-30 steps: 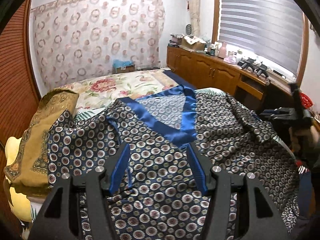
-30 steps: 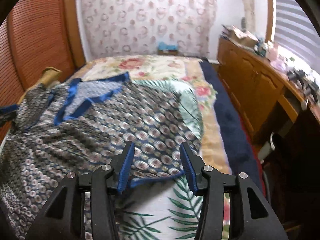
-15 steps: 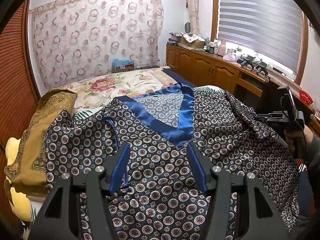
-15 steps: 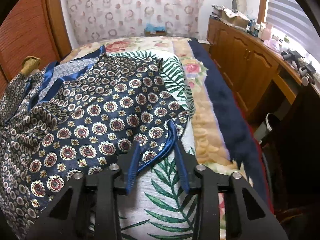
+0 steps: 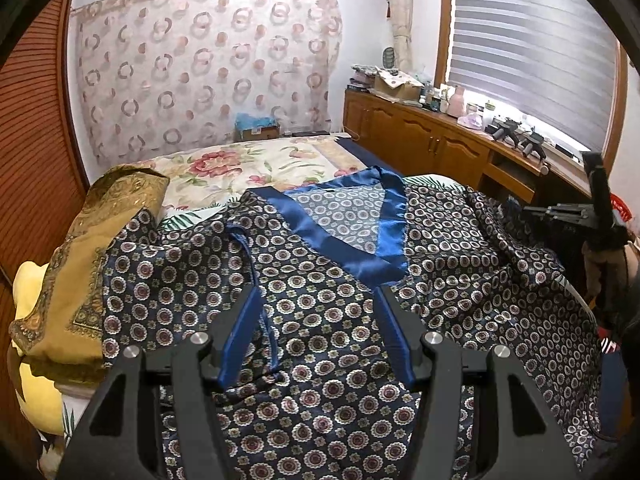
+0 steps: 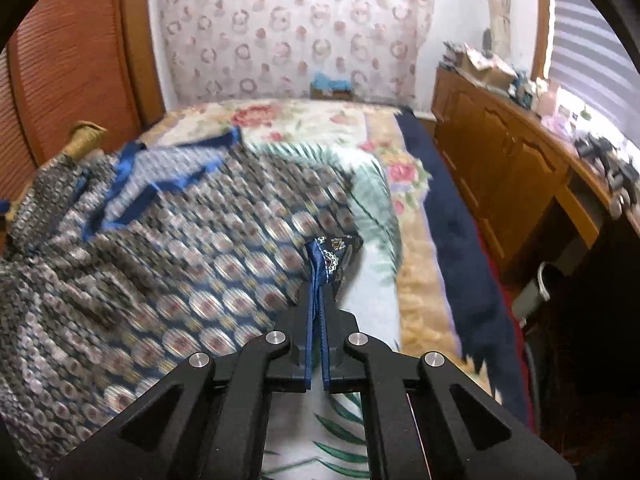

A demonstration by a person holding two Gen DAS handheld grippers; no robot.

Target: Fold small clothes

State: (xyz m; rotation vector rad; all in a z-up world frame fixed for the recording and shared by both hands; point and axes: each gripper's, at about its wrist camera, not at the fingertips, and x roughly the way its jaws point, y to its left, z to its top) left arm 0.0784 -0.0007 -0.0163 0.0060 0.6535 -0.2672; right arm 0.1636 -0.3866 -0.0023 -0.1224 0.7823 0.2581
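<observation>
Right wrist view: right gripper [image 6: 318,264] jaws pinching the shirt [image 6: 168,256] corner; left gripper [image 5: 316,320] spread, empty; folding barely begun.

My left gripper [image 5: 316,300] has open air ahead – only the flat shirt [image 5: 320,320] lies under it, filling the middle of the frame. At left a gold cloth [image 5: 80,264] is heaped against the shirt's edge, with the wood wall [image 5: 32,160] close behind, so that side is tight. At right my other tool and hand block the edge. Beyond the shirt, the bed [image 5: 224,168] is bare up to the curtain [image 5: 200,72].

From my right gripper [image 6: 318,264], bare bedding runs along the lower middle and right of the frame – free to pass. The cabinet [image 6: 500,168] walls the right, past a dark strip.
</observation>
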